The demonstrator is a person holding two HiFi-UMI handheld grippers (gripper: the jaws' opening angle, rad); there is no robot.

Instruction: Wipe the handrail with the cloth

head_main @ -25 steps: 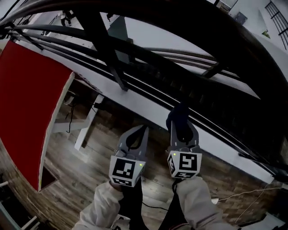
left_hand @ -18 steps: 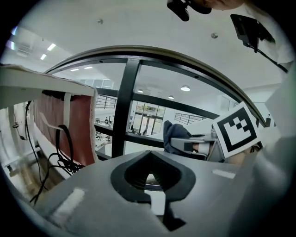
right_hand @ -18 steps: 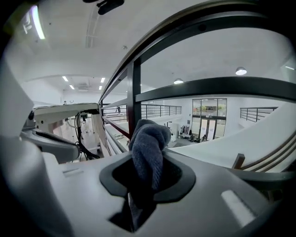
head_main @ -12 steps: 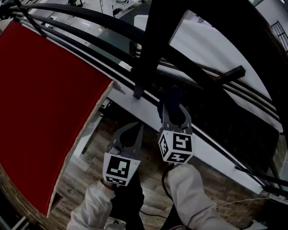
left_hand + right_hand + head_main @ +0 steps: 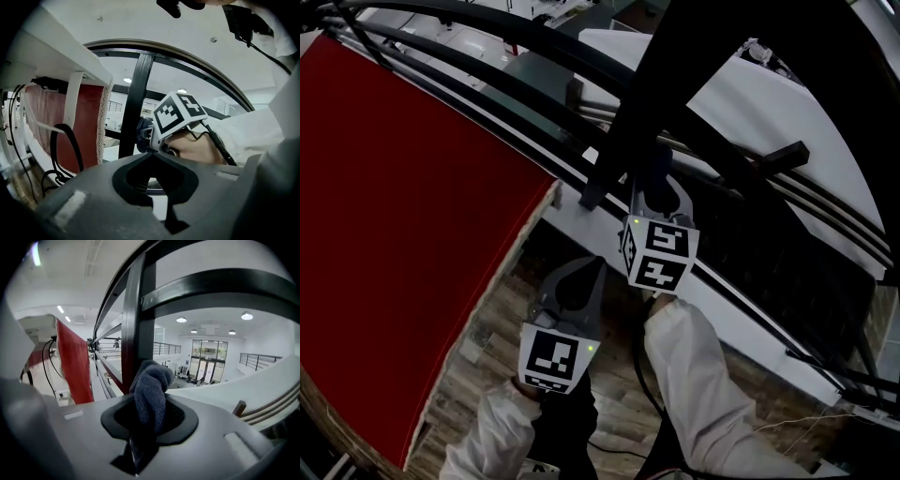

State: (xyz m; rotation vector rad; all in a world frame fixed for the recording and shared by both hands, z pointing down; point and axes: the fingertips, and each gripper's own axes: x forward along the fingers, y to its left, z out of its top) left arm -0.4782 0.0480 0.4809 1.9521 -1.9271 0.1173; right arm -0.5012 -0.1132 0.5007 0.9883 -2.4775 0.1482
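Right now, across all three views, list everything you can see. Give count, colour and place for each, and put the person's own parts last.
railing: one, black, upright post and curved rails just ahead of both grippers
cloth: one, dark blue, bunched between the right jaws, close to the post
hanging panel: one, red with a white edge, left
ledge: one, white, under the railing
floor: wood planks, brown, far below
cable: at least one, black, looped beside the red panel
left gripper: one, grey, jaws together, empty, held low
right gripper: one, grey, jaws shut on the cloth
sleeves: two, white, bottom of the head view
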